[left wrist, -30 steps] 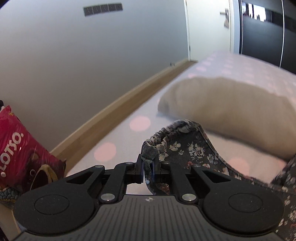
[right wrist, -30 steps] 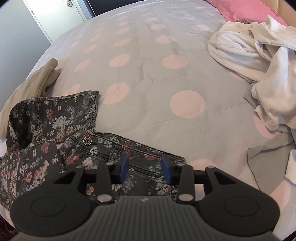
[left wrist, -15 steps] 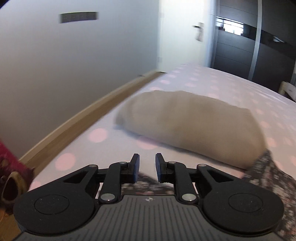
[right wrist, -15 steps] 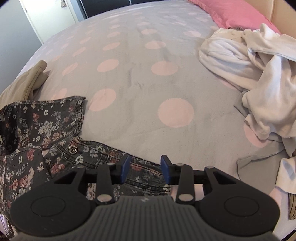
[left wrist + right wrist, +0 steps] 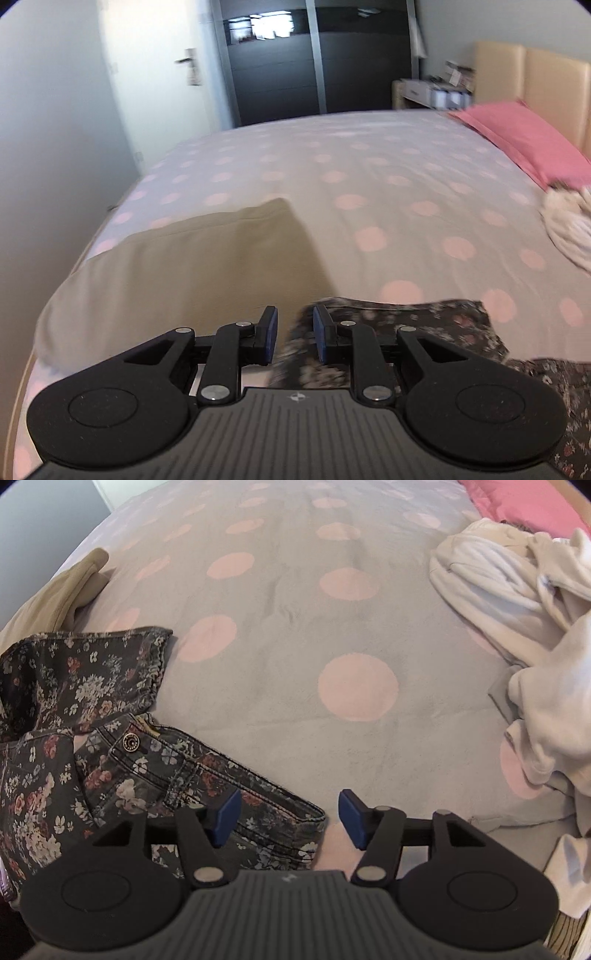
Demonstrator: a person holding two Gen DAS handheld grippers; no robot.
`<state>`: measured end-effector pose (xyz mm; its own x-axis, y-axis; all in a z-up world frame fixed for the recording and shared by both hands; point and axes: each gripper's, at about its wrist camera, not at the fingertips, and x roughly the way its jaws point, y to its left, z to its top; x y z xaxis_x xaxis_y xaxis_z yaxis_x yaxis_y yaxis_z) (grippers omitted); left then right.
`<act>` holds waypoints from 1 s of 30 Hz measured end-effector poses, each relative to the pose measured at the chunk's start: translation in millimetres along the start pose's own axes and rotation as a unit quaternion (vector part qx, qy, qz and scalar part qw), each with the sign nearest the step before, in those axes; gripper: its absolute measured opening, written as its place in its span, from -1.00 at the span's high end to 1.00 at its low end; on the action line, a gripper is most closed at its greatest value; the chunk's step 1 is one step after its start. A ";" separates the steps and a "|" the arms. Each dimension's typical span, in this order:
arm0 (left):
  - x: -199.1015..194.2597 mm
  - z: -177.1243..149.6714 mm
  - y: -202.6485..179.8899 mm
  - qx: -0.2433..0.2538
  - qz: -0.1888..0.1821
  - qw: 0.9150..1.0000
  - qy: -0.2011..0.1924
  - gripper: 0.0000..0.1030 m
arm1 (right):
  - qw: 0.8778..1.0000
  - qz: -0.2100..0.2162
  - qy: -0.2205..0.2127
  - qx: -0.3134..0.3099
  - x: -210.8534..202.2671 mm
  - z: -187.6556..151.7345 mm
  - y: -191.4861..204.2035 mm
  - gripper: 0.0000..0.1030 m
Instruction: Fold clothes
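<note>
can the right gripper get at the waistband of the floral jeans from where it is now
Probably yes. The right gripper is open, and the jeans' waistband end lies between its fingers with nothing covering it. The white clothes lie well aside.

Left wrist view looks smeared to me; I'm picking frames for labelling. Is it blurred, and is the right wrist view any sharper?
Left wrist view: motion blur smears the floral trousers and white clothes. Right wrist view: sharp, trouser button crisp; both bend at the edges.

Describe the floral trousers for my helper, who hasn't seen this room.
On the spotted bedspread, look at the near-left corner, beside the beige pillow. The floral trousers lie crumpled there: dark denim with small flowers and a metal waistband button, unlike the plain white clothes heaped opposite.
</note>
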<state>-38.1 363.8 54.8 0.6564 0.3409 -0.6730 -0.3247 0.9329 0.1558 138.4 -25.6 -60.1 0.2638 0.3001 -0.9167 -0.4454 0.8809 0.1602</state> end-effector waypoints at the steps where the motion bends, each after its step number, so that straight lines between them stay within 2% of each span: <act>1: 10.1 4.8 -9.9 0.016 -0.010 1.000 0.007 0.59 | 1.000 0.005 0.004 -0.007 4.4 2.1 0.7 -0.20; 4: 38.0 13.9 -32.5 0.074 -0.032 0.996 0.031 0.56 | 0.999 0.027 0.018 -0.028 18.4 7.4 3.7 -0.23; 9: 82.1 21.0 -55.1 0.160 -0.038 0.984 0.074 0.51 | 0.995 0.072 0.037 -0.063 41.2 18.7 15.1 -0.27; 12: 92.1 24.1 -56.7 0.162 -0.040 0.983 0.082 0.49 | 0.990 0.102 0.044 -0.092 54.3 28.1 28.4 -0.44; 15: 88.9 26.3 -52.7 0.163 -0.046 0.982 0.082 0.46 | 0.986 0.095 0.053 -0.128 66.7 30.7 38.7 -0.49; 18: 85.6 23.9 -49.9 0.164 -0.048 0.982 0.084 0.36 | 0.985 0.096 0.053 -0.136 70.3 29.0 39.5 -0.48; 19: 85.4 22.5 -49.3 0.164 -0.048 0.981 0.087 0.33 | 0.984 0.096 0.053 -0.138 71.1 28.3 40.1 -0.43; 21: 85.8 19.6 -48.9 0.165 -0.044 0.981 0.093 0.33 | 0.982 0.099 0.055 -0.148 67.6 25.8 44.2 0.07; 22: 86.1 18.3 -48.8 0.166 -0.041 0.981 0.097 0.33 | 0.983 0.086 0.053 -0.153 65.0 24.4 47.2 0.30; 23: 85.6 16.9 -48.5 0.166 -0.037 0.980 0.100 0.33 | 0.984 0.075 0.051 -0.156 62.0 23.1 49.9 0.72; 26: 79.7 14.9 -48.7 0.166 -0.029 0.980 0.101 0.33 | 0.987 0.063 0.032 -0.146 45.0 20.8 50.8 0.97; 30: 70.2 14.3 -52.4 0.169 -0.024 0.980 0.099 0.31 | 0.992 0.050 -0.014 -0.115 5.0 22.8 39.4 0.98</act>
<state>34.8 340.6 9.7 0.5089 0.2984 -0.8074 -0.0310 0.9437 0.3292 141.7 18.9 -50.1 0.2311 0.3949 -0.8892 -0.6525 0.7409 0.1594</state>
